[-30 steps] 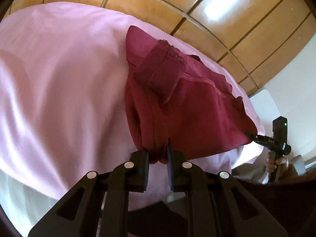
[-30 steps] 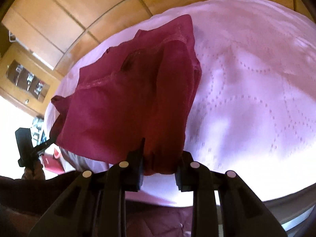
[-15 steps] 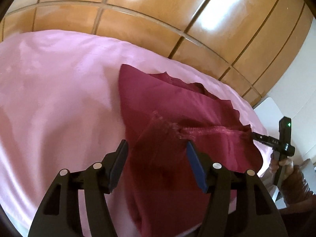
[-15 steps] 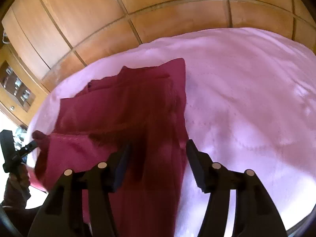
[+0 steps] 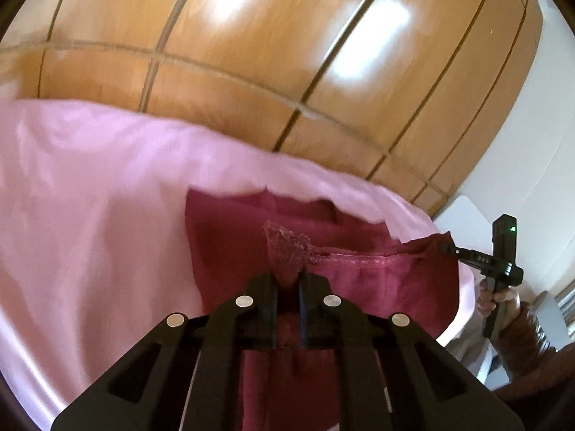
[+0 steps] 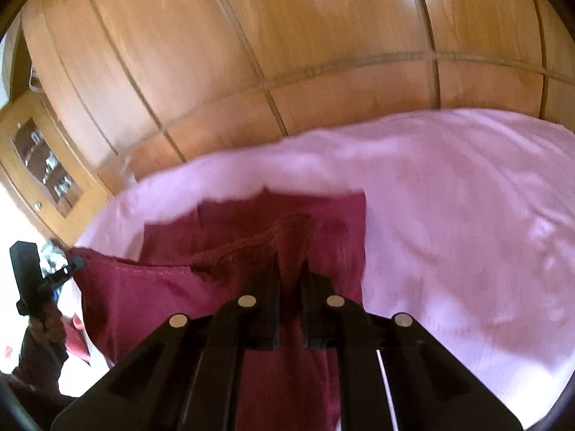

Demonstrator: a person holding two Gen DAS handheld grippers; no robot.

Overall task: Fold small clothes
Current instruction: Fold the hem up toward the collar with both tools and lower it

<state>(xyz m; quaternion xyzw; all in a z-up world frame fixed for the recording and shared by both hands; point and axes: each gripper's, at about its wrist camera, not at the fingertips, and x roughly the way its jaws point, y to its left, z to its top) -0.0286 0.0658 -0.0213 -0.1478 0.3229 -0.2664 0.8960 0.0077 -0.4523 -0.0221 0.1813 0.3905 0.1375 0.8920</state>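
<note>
Two black two-finger grippers, left [image 5: 287, 280] and right [image 6: 290, 273], each pinch a near edge of the maroon lace-trimmed fabric garment [image 5: 359, 280] on the pink quilted bedspread [image 5: 90, 215], lifting it evidently to fold it.

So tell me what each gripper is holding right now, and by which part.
Both hold the maroon garment. The left gripper pinches its lace-trimmed corner; the right gripper pinches the opposite end of the same top edge.

Both wrist views sit close over the dark red cloth garment [image 5: 230, 244] [image 6: 323, 222], facing the glossy wooden panelled wall [image 5: 251, 54] [image 6: 251, 36] at 12 o'clock; each shows the other tongs sideways.
</note>
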